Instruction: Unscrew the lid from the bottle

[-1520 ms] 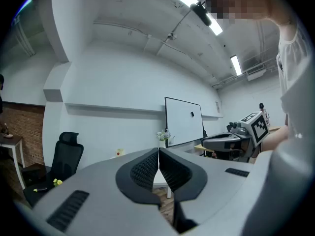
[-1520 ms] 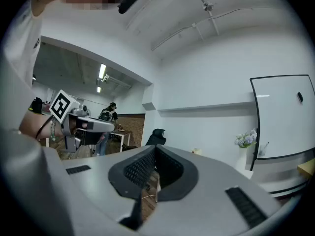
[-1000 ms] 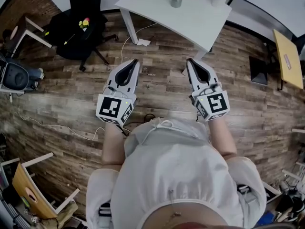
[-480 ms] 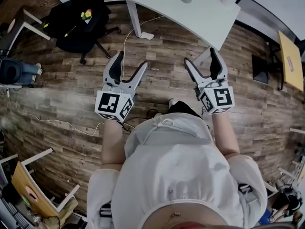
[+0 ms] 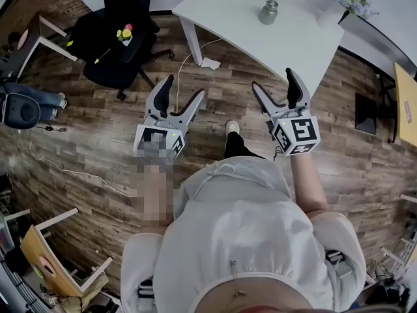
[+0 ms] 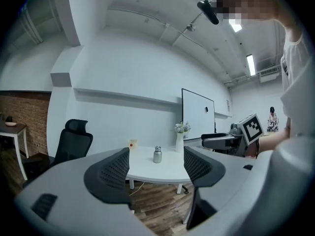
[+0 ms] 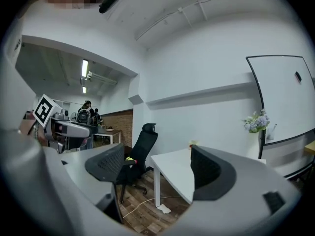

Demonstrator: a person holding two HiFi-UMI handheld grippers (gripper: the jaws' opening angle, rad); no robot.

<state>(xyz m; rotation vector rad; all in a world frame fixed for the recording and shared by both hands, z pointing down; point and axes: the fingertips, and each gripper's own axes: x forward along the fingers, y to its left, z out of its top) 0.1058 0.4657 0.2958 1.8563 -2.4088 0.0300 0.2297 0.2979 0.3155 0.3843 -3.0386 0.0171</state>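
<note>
Standing on the table [image 5: 238, 15], the bottle [image 5: 268, 14] has its lid [image 5: 270, 4] on.

White drawstring top [image 5: 241, 227]; white left gripper [image 5: 184, 87] and right gripper [image 5: 272, 78], black ribbed jaws, square-marker cubes [image 5: 296, 134].

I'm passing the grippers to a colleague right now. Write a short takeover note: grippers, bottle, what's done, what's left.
Left gripper: open, empty, held over the wooden floor.
Right gripper: open, empty, level with it.
Bottle: upright on the white table, ahead of both grippers, touched by neither.
Done: nothing; the lid appears to be on.
Left: step up to the table, probably grip the bottle with one gripper and unscrew the lid with the other.
</note>
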